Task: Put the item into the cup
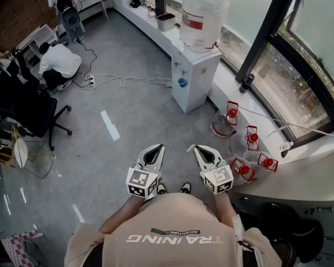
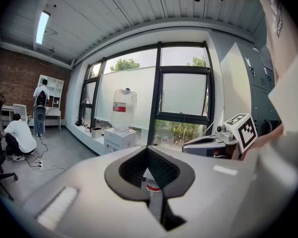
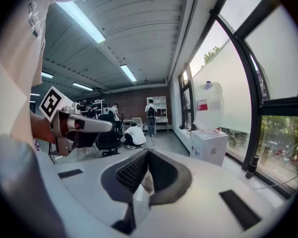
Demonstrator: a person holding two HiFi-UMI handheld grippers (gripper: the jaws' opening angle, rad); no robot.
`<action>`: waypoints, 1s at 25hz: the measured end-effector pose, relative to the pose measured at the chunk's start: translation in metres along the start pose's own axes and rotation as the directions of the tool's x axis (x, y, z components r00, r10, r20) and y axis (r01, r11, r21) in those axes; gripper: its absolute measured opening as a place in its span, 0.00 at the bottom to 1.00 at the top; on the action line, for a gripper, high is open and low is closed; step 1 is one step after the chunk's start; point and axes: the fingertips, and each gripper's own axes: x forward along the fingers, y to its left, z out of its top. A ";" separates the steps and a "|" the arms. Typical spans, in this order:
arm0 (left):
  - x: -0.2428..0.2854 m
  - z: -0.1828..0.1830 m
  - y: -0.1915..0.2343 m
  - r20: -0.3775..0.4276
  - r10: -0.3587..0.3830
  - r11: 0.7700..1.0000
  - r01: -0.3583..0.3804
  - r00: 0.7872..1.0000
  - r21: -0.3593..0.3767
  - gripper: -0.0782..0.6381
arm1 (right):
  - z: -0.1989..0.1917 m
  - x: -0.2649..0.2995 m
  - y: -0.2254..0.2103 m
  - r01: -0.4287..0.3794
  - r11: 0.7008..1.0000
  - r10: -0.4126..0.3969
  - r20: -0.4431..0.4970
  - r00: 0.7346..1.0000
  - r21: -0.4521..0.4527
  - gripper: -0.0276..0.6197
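- Grey, smooth floor (image 1: 128,110) runs along a curved window wall (image 1: 300,65) with dark frames.
- A boxy white water dispenser (image 1: 192,77) carries a clear, rounded plastic bottle (image 1: 203,13) with a blue cap.
- Clear red-capped jugs (image 1: 221,128) lie on the floor by the sill.
- The left hand-held gripper (image 1: 157,147) is clenched on nothing, its ribbed dark pads (image 2: 134,168) meeting at the tips.
- The right hand-held gripper (image 1: 195,148) is likewise clenched and empty.
- Neither cup nor item can be made out in any view.
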 end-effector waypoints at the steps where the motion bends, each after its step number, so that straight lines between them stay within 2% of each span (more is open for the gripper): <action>1: 0.000 0.000 0.000 -0.001 -0.002 1.000 0.002 1.000 -0.002 0.12 | -0.001 0.001 0.000 0.000 1.000 0.000 -0.009 1.000 -0.006 0.06; 13: 0.006 -0.003 0.005 -0.005 -0.011 1.000 0.011 1.000 0.000 0.12 | -0.008 0.000 0.001 0.004 1.000 -0.004 -0.026 1.000 -0.015 0.06; 20: 0.000 0.000 0.023 -0.003 0.009 1.000 -0.009 1.000 0.023 0.12 | -0.006 0.009 0.004 0.010 1.000 -0.011 -0.030 0.999 -0.007 0.06; 25: -0.004 -0.005 0.044 -0.011 0.007 1.000 -0.007 1.000 0.012 0.12 | -0.002 0.025 0.004 0.035 0.999 -0.035 -0.027 0.999 0.001 0.06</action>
